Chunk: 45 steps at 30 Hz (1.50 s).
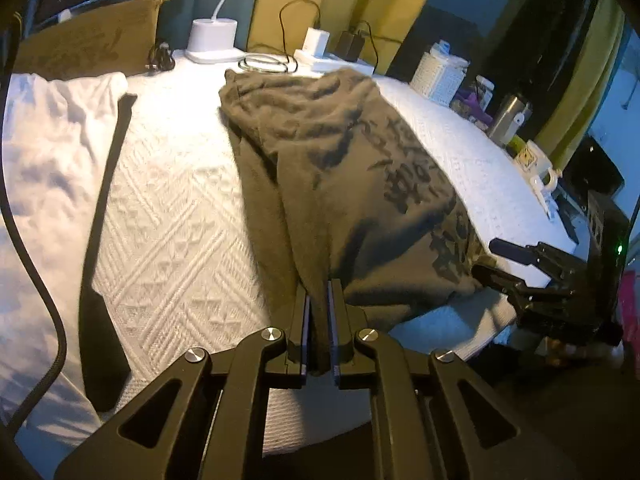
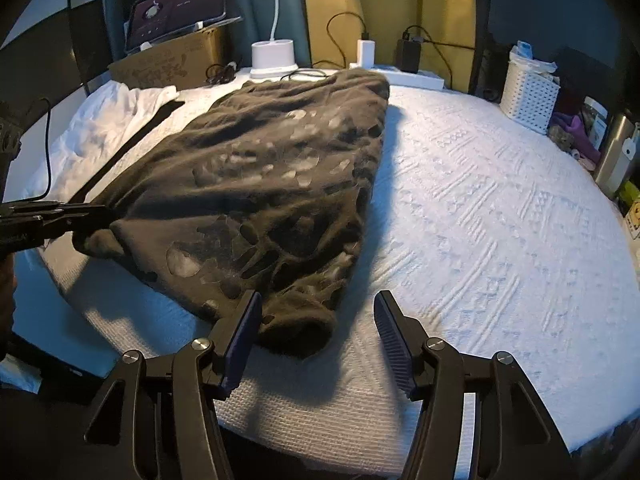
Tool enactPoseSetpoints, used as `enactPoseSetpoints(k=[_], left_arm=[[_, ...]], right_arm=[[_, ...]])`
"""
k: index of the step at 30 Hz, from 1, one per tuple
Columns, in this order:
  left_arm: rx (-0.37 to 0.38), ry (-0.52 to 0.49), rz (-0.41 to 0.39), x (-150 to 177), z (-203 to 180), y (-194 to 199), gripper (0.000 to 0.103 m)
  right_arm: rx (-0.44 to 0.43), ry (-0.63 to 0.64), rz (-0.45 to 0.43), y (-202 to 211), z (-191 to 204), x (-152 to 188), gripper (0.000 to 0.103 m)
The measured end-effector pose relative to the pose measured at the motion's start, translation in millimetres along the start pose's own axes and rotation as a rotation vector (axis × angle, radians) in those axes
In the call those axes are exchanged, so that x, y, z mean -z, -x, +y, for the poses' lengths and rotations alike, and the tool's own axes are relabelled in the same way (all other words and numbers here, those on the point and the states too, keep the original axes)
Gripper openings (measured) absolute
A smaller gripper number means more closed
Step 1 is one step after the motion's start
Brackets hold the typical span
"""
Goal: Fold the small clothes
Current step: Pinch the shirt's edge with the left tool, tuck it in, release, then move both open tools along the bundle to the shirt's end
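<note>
- A dark olive printed garment (image 2: 276, 184), probably a T-shirt though its cut is hard to read, lies on a white textured bedspread (image 2: 500, 220). Its long axis runs from the near edge of the bed away toward the far wall.
- The left gripper (image 1: 320, 300) is clamped on the garment's near left corner. Cloth is bunched between its two pads and rises a little off the bedspread.
- In the right wrist view, that same gripper comes in from the left edge and holds the corner there.
- The right gripper (image 2: 318, 320) is spread wide and holds nothing. It hovers just at the garment's near right corner, which lies between its fingers, close against the left one.
- The corner lies straight ahead of the right gripper and slightly to its left, so the right gripper is the nearer one to this free corner.
- Judged from this, the next move calls for the right gripper to close on that corner, so that both near corners can be carried along the long axis.
- A crumpled white garment (image 1: 52, 152) lies well apart on the left side of the bed.
- A white woven basket (image 2: 528, 98) and chargers stand along the far edge.
</note>
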<state>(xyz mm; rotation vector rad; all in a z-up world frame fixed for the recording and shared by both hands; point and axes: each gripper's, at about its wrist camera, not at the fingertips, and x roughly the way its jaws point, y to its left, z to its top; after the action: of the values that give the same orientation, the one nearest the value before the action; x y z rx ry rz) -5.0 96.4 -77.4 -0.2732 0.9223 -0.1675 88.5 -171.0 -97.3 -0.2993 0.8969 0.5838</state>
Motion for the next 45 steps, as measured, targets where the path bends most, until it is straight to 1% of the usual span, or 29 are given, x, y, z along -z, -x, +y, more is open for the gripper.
enactPoseSetpoints(k=[3, 4, 5, 7, 9, 13, 14, 16, 19, 24, 25, 26, 27, 28, 34, 45], left_arm=[[-0.018, -0.029, -0.012, -4, -6, 3, 0.011], [-0.023, -0.029, -0.012, -5, -6, 3, 0.019], [-0.029, -0.025, -0.013, -6, -5, 3, 0.034], [-0.038, -0.006, -0.029, -7, -2, 3, 0.052], [-0.037, -0.003, -0.027, -7, -1, 2, 0.052], [-0.06, 0.016, 0.033, -1, 6, -17, 0.052], [-0.058, 0.021, 0.037, 0, 7, -19, 0.052], [-0.052, 0.02, 0.029, -1, 6, -16, 0.052], [-0.069, 0.007, 0.006, -10, 7, -11, 0.052], [-0.087, 0.002, -0.018, -33, 13, -10, 0.053], [-0.088, 0.004, -0.019, -35, 14, -11, 0.056], [-0.089, 0.005, -0.024, -41, 15, -12, 0.059], [-0.089, 0.005, -0.026, -45, 15, -14, 0.061], [-0.088, 0.006, -0.029, -50, 16, -15, 0.062], [-0.08, -0.009, -0.024, -75, 14, -30, 0.062], [-0.071, -0.022, -0.014, -113, 12, -56, 0.062]], right_arm=[[0.017, -0.008, -0.02, 7, -4, -3, 0.06], [0.02, -0.01, -0.022, 9, -5, -4, 0.06], [0.022, -0.012, -0.024, 10, -6, -4, 0.06], [0.024, -0.015, -0.023, 11, -8, -5, 0.06], [0.024, -0.014, -0.016, 9, -8, -4, 0.06], [0.018, -0.014, 0.007, 0, -9, 0, 0.06], [0.018, -0.014, 0.011, -1, -9, 1, 0.06], [0.022, -0.004, 0.006, -1, -8, 0, 0.061], [0.027, 0.002, 0.006, -1, -8, -4, 0.061], [0.019, -0.002, -0.01, 3, -11, -17, 0.061], [0.016, -0.004, -0.016, 5, -12, -20, 0.063], [0.015, -0.007, -0.022, 6, -14, -24, 0.068], [0.016, -0.013, -0.033, 7, -17, -29, 0.072], [0.016, -0.017, -0.039, 7, -19, -31, 0.073], [0.032, -0.045, -0.032, -6, -36, -52, 0.073], [0.03, -0.066, -0.013, -33, -59, -86, 0.073]])
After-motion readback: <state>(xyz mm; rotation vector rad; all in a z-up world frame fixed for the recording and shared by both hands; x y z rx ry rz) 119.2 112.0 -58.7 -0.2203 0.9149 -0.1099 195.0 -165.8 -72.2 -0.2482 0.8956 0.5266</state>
